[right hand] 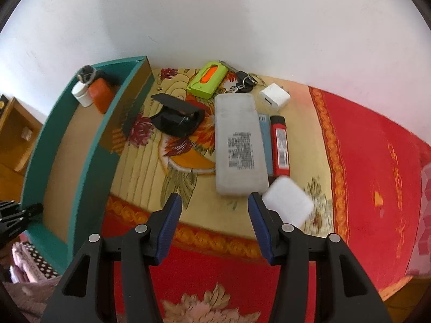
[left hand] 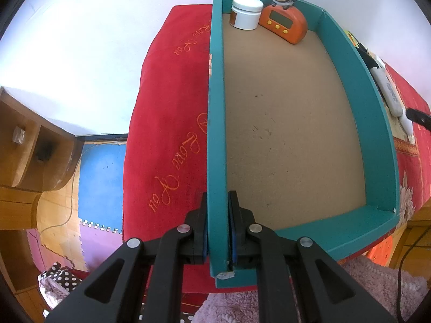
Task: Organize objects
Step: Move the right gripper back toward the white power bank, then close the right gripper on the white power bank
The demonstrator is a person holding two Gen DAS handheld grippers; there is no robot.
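Left gripper (left hand: 218, 231): clamped on the near side wall of the teal box (left hand: 374, 123), one pad each side — it steadies the box.
Right gripper (right hand: 214, 210): roughly half open, nothing between the pads, hovering just short of the grey power bank (right hand: 237, 140).
Already in the box: a white jar (left hand: 246, 12) and an orange timer (left hand: 282, 23) with a small figure on top, tucked in the far corner; the rest of the cardboard floor is free.
Still out on the surface: the power bank in the middle; a red lighter (right hand: 280, 145) just beside its right edge; a white case (right hand: 289, 204), blurred, at its near right corner; a white charger cube (right hand: 273, 97), keys (right hand: 243, 82), a lime green holder (right hand: 207, 79) and a black clip (right hand: 176, 117) farther back.
Step in hand: likely picking the next item, probably the power bank or the white case — I cannot tell which.
Doing it well: for the power bank, the present gap looks too narrow for its width, so open wider and centre the pads across its long edges; come straight down so the right pad does not nudge the white case or lighter.
Risk: the bank looks smooth and heavy and may tilt if held near one end.
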